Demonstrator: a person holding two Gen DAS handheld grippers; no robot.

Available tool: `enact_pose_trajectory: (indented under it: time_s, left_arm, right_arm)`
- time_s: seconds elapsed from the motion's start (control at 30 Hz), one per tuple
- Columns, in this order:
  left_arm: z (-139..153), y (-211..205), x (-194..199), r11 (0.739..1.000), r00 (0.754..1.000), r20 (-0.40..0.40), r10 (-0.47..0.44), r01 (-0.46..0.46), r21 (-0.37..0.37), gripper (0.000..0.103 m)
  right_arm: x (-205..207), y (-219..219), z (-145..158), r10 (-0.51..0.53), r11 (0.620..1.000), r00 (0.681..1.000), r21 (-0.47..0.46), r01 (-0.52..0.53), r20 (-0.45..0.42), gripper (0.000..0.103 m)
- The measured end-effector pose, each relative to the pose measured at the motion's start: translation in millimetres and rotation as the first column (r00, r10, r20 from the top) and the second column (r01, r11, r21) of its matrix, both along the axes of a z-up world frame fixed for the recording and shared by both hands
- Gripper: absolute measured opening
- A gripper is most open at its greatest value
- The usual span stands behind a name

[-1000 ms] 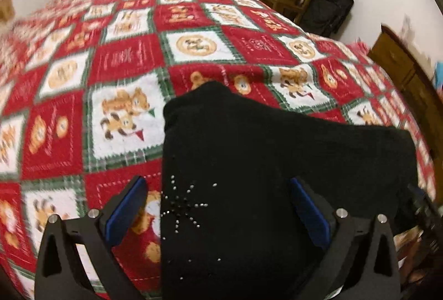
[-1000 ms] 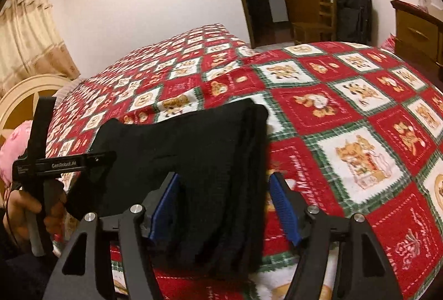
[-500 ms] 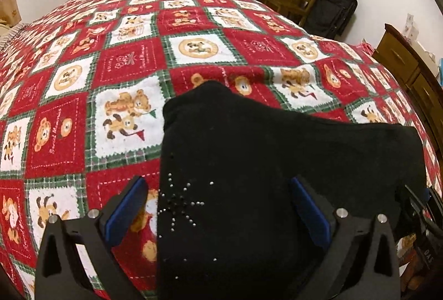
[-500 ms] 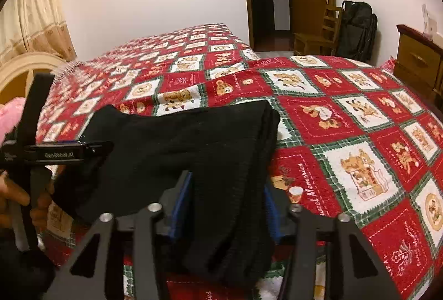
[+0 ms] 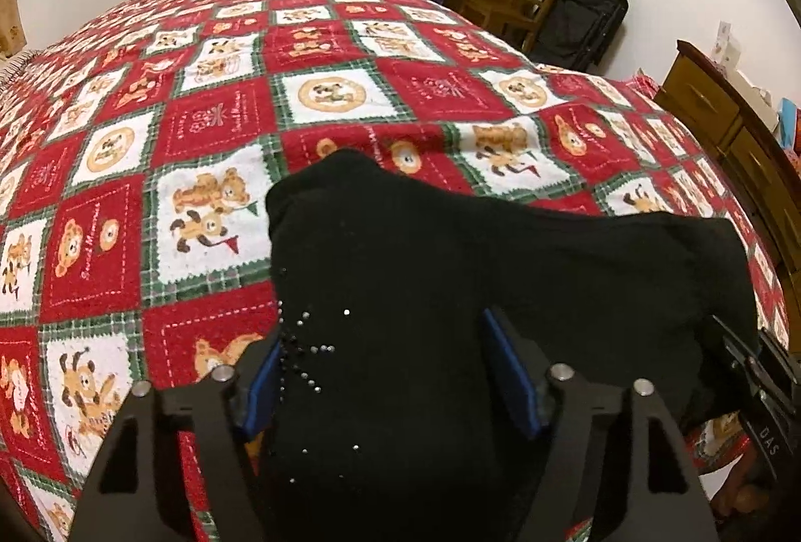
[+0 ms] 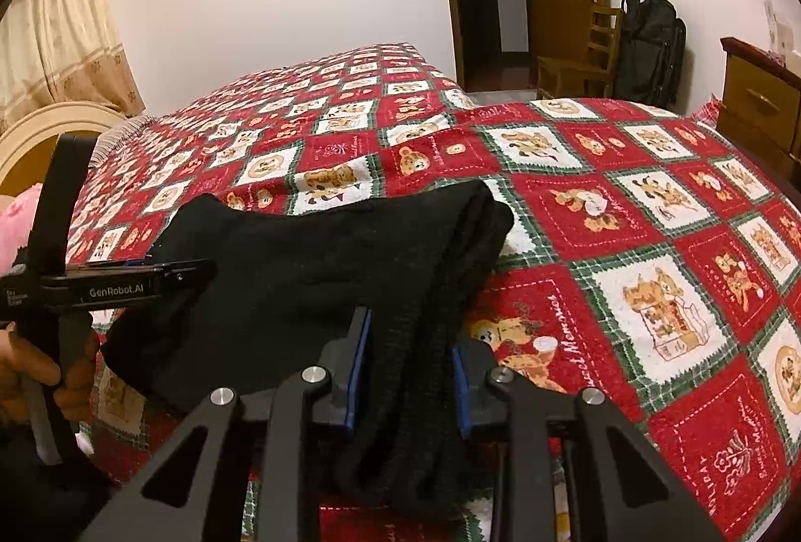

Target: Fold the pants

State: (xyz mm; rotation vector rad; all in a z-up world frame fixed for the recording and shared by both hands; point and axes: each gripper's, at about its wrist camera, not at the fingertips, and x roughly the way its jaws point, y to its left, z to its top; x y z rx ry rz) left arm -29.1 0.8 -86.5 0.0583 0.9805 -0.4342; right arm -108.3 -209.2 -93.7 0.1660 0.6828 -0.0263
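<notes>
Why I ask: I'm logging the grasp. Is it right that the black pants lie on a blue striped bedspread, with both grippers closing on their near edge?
Not quite. The black pants lie on a red, white and green checked bedspread with teddy bears, as the right wrist view shows. The left gripper and right gripper have indeed just been closing, with the near edge between their jaws.

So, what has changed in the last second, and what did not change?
Both grippers have been closing on the near edge of the black pants. The right gripper now pinches the stacked fold at its end; the left gripper has narrowed around the end with the studs, though a firm pinch is not clear yet. The pants lie where they were on the red patchwork bedspread, and neither hand has visibly shifted.
</notes>
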Motion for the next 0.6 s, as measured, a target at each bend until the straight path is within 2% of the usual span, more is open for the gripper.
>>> enact_pose_trajectory:
  time_s: [0.1, 0.27, 0.3, 0.37, 0.4, 0.43, 0.57, 0.6]
  left_arm:
    - [0, 1, 1, 1.000, 1.000, -0.005, 0.001, -0.001, -0.014, 0.073]
    - [-6, 12, 9, 0.994, 0.998, -0.056, 0.024, -0.030, -0.106, 0.085]
    - [-6, 10, 8, 0.995, 0.998, -0.053, 0.022, -0.027, -0.099, 0.085]
    - [-6, 7, 6, 0.996, 0.999, -0.040, 0.020, -0.024, -0.089, 0.083]
    - [-6, 7, 5, 0.996, 0.999, -0.034, 0.022, -0.025, -0.088, 0.081]
    - [-5, 7, 5, 0.996, 0.999, -0.029, 0.023, -0.025, -0.086, 0.075]
    - [0, 12, 6, 0.990, 0.999, -0.047, 0.006, -0.012, -0.138, 0.041]
    - [1, 13, 7, 0.988, 0.999, -0.054, 0.005, -0.013, -0.152, 0.039]
  right_arm:
    - [1, -3, -2, -0.001, 1.000, 1.000, 0.024, 0.001, 0.000, 0.034]
    - [3, 1, -3, -0.001, 1.000, 1.000, -0.007, 0.001, -0.003, 0.040]
    - [3, 3, -3, 0.003, 1.000, 1.000, -0.019, -0.003, -0.005, 0.040]
    - [4, 6, -3, 0.001, 0.999, 1.000, -0.046, -0.002, -0.012, 0.032]
    - [4, 8, -3, 0.010, 0.999, 1.000, -0.052, -0.011, -0.014, 0.031]
    - [4, 8, -2, 0.013, 0.998, 1.000, -0.055, -0.014, -0.013, 0.030]
    - [2, 11, 1, 0.018, 0.998, 1.000, -0.067, -0.018, -0.004, 0.028]
    - [1, 12, 3, 0.020, 0.997, 1.000, -0.072, -0.019, 0.002, 0.028]
